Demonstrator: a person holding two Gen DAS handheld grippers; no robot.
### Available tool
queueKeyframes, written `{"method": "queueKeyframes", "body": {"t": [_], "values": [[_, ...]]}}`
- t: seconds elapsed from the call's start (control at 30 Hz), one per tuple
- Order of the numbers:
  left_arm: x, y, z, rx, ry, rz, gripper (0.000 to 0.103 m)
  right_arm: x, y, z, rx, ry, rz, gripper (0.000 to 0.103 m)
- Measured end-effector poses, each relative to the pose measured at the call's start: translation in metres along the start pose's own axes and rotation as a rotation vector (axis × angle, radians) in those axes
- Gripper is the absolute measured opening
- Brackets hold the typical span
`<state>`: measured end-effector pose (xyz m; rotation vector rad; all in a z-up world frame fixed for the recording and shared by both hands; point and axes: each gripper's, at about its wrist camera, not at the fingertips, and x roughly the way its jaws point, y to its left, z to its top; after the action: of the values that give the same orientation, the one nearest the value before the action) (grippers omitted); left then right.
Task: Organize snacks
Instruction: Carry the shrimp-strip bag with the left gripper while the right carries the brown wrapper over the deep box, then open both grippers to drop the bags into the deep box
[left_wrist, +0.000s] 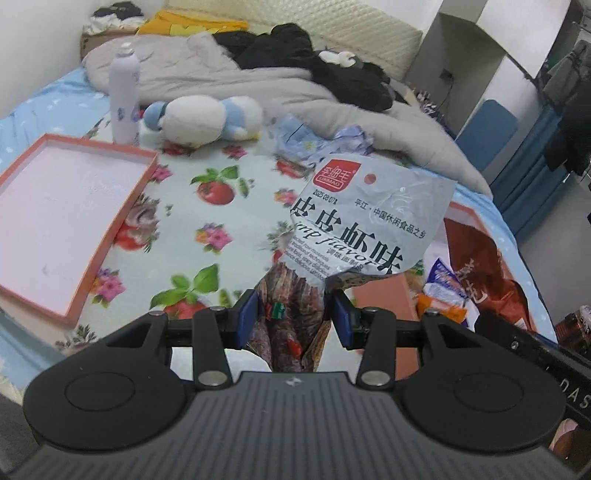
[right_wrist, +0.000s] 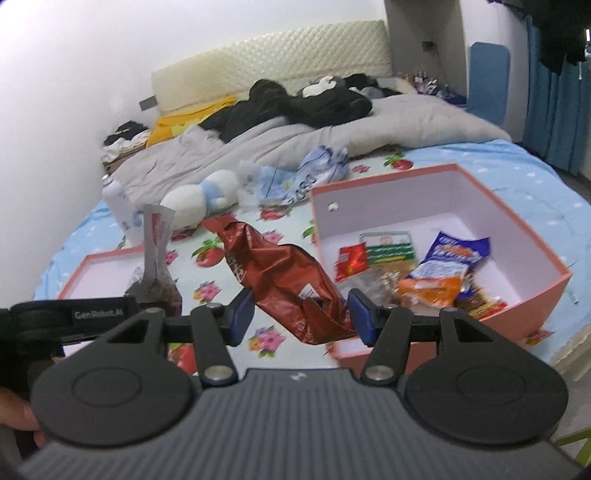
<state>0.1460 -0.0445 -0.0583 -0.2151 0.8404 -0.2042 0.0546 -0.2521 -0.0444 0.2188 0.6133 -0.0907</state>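
Observation:
My left gripper (left_wrist: 295, 317) is shut on the lower, see-through end of a grey shrimp-flavour snack bag (left_wrist: 369, 218), which stands up above the flowered bedsheet. In the right wrist view that bag (right_wrist: 155, 240) shows edge-on at the left. My right gripper (right_wrist: 303, 315) is shut on a dark red snack bag (right_wrist: 280, 277), held slanting just left of the pink box (right_wrist: 517, 236). The red bag (left_wrist: 480, 266) also shows at the right of the left wrist view. Several snack packets (right_wrist: 436, 266) lie inside the box. The box's flat pink lid (left_wrist: 55, 221) lies open side up at the left.
A white and blue plush toy (left_wrist: 207, 118), a white bottle (left_wrist: 123, 96) and a crumpled blue plastic bag (right_wrist: 306, 173) lie farther back on the bed. Behind them are a grey quilt (right_wrist: 406, 122) and black clothes (right_wrist: 295, 103). The bed's edge (right_wrist: 569, 184) runs along the right.

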Motion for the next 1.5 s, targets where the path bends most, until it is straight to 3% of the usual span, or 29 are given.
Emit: {"method": "queueKeyframes", "body": {"t": [0.13, 0.3, 0.63, 0.87, 1.17, 1.5], "values": [[0.000, -0.024, 0.009, 0.023, -0.013, -0.030, 0.049, -0.007, -0.022, 0.007, 0.032, -0.017, -0.039, 0.059], [0.016, -0.060, 0.018, 0.043, 0.031, -0.096, 0.049, -0.006, -0.051, 0.018, 0.080, -0.013, -0.092, 0.059], [0.082, -0.142, 0.044, 0.076, 0.127, -0.199, 0.048, 0.026, -0.105, 0.045, 0.109, 0.014, -0.141, 0.059], [0.155, -0.179, 0.067, 0.105, 0.193, -0.192, 0.039, 0.084, -0.149, 0.058, 0.154, 0.093, -0.168, 0.059], [0.247, -0.202, 0.083, 0.141, 0.263, -0.167, 0.039, 0.166, -0.188, 0.067, 0.159, 0.203, -0.175, 0.059], [0.279, -0.206, 0.088, 0.171, 0.276, -0.159, 0.039, 0.202, -0.191, 0.069, 0.143, 0.278, -0.149, 0.058]]}}
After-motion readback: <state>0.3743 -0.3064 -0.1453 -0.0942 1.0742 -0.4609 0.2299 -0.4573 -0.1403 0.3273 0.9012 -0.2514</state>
